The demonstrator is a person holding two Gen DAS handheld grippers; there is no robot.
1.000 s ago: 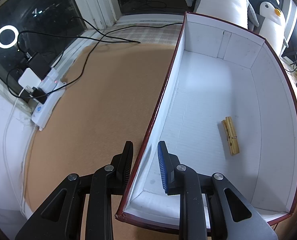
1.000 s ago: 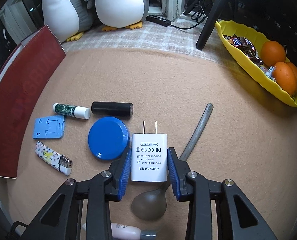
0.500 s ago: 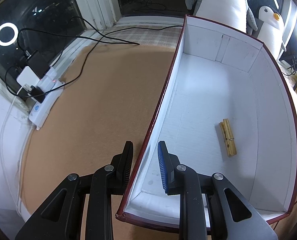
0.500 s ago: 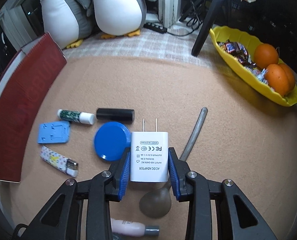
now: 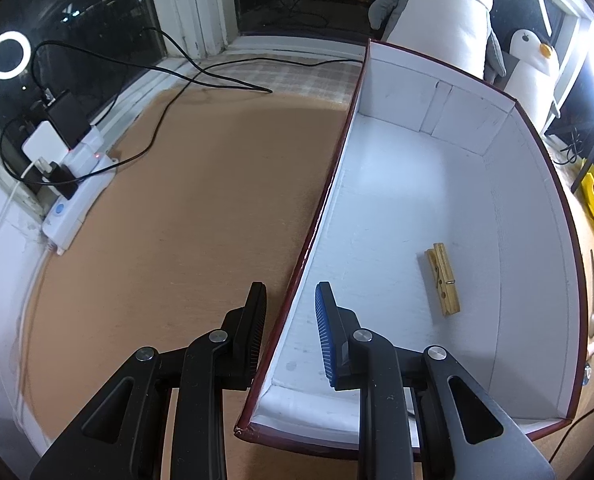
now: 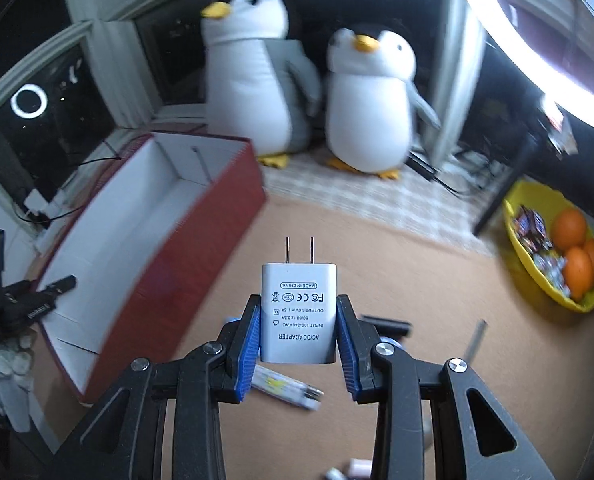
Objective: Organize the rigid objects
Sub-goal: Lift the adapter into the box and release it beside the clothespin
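While the right gripper (image 6: 299,334) clamps its jaws on the adapter (image 6: 298,312) above the bench (image 6: 397,280), carry it level over the box (image 5: 437,208) wall, which the left gripper (image 5: 291,312) pinches, and release low beside the clothespin (image 5: 443,279).

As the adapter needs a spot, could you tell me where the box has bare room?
The box floor is bare between the clothespin and far wall. The left gripper straddles its near-left wall; the clothespin lies mid-right.
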